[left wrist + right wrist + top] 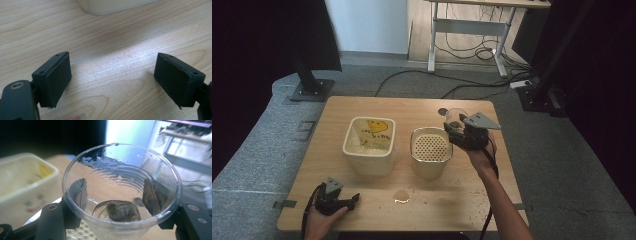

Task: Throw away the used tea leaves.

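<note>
My right gripper (455,125) is shut on a clear plastic cup (121,187) and holds it above the table, beside the far right rim of a cream tub with a perforated insert (430,146). A dark lump (122,211) lies in the cup's bottom, and drops cling to its wall. A second cream tub (368,142) with a yellow print stands to the left; it also appears blurred as the tub (22,182) in the right gripper view. My left gripper (354,199) rests low at the table's near left, open, with bare wood between its pads (60,77).
A small wet spot (401,196) lies on the wooden table (362,107) near the front edge. A dark round mark (443,112) sits on the table behind the cup. Stand bases, cables and a desk frame occupy the floor beyond the table.
</note>
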A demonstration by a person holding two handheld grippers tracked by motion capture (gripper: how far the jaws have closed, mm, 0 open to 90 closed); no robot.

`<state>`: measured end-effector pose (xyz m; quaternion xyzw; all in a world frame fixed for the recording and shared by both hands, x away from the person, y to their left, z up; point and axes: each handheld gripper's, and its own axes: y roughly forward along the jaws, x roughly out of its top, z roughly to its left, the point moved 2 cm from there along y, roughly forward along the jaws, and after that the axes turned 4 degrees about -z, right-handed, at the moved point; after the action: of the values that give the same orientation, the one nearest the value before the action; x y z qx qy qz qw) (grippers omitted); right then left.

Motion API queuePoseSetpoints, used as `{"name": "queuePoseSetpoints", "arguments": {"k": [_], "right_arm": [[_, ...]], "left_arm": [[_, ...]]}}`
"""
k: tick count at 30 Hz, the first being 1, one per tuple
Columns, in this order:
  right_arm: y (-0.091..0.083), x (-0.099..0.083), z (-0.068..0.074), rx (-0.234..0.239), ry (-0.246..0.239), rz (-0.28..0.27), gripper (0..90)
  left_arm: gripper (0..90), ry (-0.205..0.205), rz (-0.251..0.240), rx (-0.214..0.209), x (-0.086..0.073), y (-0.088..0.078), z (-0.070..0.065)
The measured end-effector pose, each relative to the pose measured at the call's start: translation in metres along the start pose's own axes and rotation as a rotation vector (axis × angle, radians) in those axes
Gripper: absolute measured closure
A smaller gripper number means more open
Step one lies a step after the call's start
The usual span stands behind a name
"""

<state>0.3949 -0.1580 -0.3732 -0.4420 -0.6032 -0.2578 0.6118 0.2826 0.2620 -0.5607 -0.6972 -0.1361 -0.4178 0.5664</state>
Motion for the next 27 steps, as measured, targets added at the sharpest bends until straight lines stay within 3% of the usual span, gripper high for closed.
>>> {"name": "queuePoseSetpoints", "arguments": {"k": [1, 2, 4, 5, 9, 10, 11, 12, 13, 14, 18, 19, 20, 22, 23, 25, 26, 27], "right_arm": [[0.001, 0.001, 0.001, -0.013, -0.037, 0.009, 36.3], [0.001, 0.001, 0.001, -0.013, -0.037, 0.009, 36.3], [0.004, 0.005, 0.003, -0.036, -0.107, 0.033, 36.3], [0.004, 0.005, 0.003, -0.036, -0.107, 0.033, 36.3], [0.008, 0.008, 0.005, -0.063, -0.205, 0.065, 36.3], [0.008, 0.008, 0.005, -0.063, -0.205, 0.065, 36.3], [0.011, 0.009, 0.006, -0.08, -0.266, 0.087, 36.3], [0.011, 0.009, 0.006, -0.08, -0.266, 0.087, 36.3], [0.014, 0.01, 0.008, -0.095, -0.311, 0.1, 36.4], [0.014, 0.01, 0.008, -0.095, -0.311, 0.1, 36.4], [0.02, 0.016, 0.016, -0.129, -0.479, 0.132, 36.5], [0.02, 0.016, 0.016, -0.129, -0.479, 0.132, 36.5], [0.022, 0.02, 0.023, -0.141, -0.572, 0.152, 36.5], [0.025, 0.02, 0.03, -0.139, -0.649, 0.171, 36.5], [0.025, 0.02, 0.03, -0.139, -0.649, 0.171, 36.5], [0.029, 0.018, 0.038, -0.148, -0.748, 0.197, 36.6], [0.033, 0.015, 0.043, -0.162, -0.829, 0.224, 36.6], [0.035, 0.014, 0.044, -0.167, -0.864, 0.231, 36.6]], "left_arm": [[13.8, 0.0, 0.0, 0.0, 0.0, 0.0, 0.0], [13.8, 0.0, 0.0, 0.0, 0.0, 0.0, 0.0], [13.7, 0.0, -0.001, -0.001, 0.0, 0.0, 0.0], [13.8, 0.0, -0.001, -0.001, 0.0, 0.0, 0.0], [13.6, 0.006, -0.001, -0.004, 0.0, 0.0, 0.0], [13.4, 0.006, -0.001, -0.004, 0.0, 0.0, 0.0], [13.3, 0.01, 0.0, -0.005, 0.0, 0.001, 0.0], [13.2, 0.01, 0.0, -0.005, 0.0, 0.001, 0.0], [13.2, 0.011, 0.002, -0.007, 0.0, 0.001, 0.0], [13.2, 0.011, 0.002, -0.007, 0.0, 0.001, 0.0], [13.2, 0.013, 0.002, -0.008, 0.0, 0.001, 0.0], [13.2, 0.013, 0.002, -0.008, 0.0, 0.001, 0.0], [13.2, 0.013, 0.002, -0.009, 0.0, 0.001, 0.001], [13.2, 0.014, 0.003, -0.01, 0.0, 0.001, 0.001], [13.2, 0.014, 0.003, -0.01, 0.0, 0.001, 0.001], [13.2, 0.015, 0.003, -0.01, 0.0, 0.001, 0.001], [13.1, 0.015, 0.003, -0.01, 0.0, 0.001, 0.001], [13.0, 0.015, 0.003, -0.01, 0.0, 0.001, 0.001]]}}
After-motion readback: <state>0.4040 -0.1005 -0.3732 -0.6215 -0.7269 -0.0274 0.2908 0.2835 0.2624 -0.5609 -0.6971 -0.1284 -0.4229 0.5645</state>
